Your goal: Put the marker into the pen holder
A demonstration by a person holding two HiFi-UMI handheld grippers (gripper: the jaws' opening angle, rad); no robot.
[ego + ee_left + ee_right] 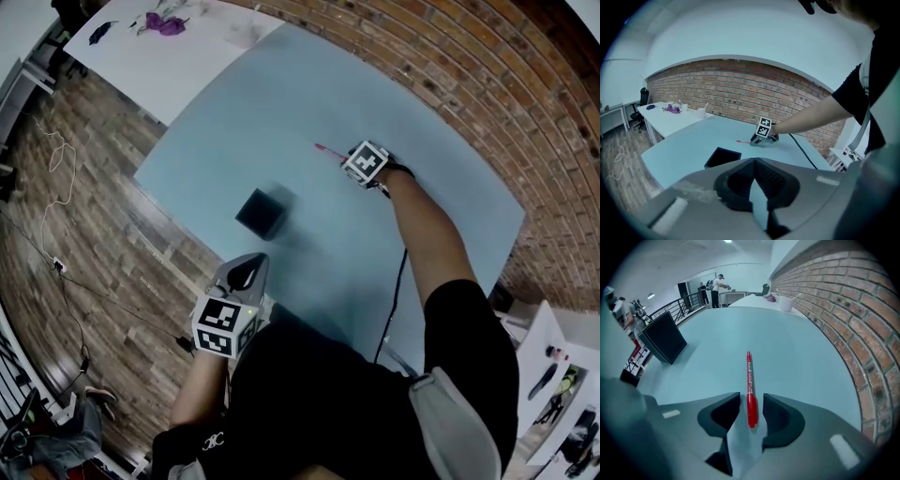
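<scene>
A red marker [750, 385] lies flat on the light blue table [281, 103], pointing away along my right gripper [751, 401]. Its near end sits between the open jaws, with a gap on each side. In the head view the marker [328, 150] shows as a thin red line just left of the right gripper [347, 159]. The pen holder [261, 213], a black open-topped box, stands near the table's middle, left of the marker. My left gripper [249, 267] hovers at the near edge, jaws together and empty, with the holder [723, 157] ahead of it.
A brick wall [843, 301] runs close along the table's right side. A black cable [398, 300] trails from the right gripper across the table toward me. A white table [178, 47] with purple items and a cup [786, 303] stands beyond. People stand far off.
</scene>
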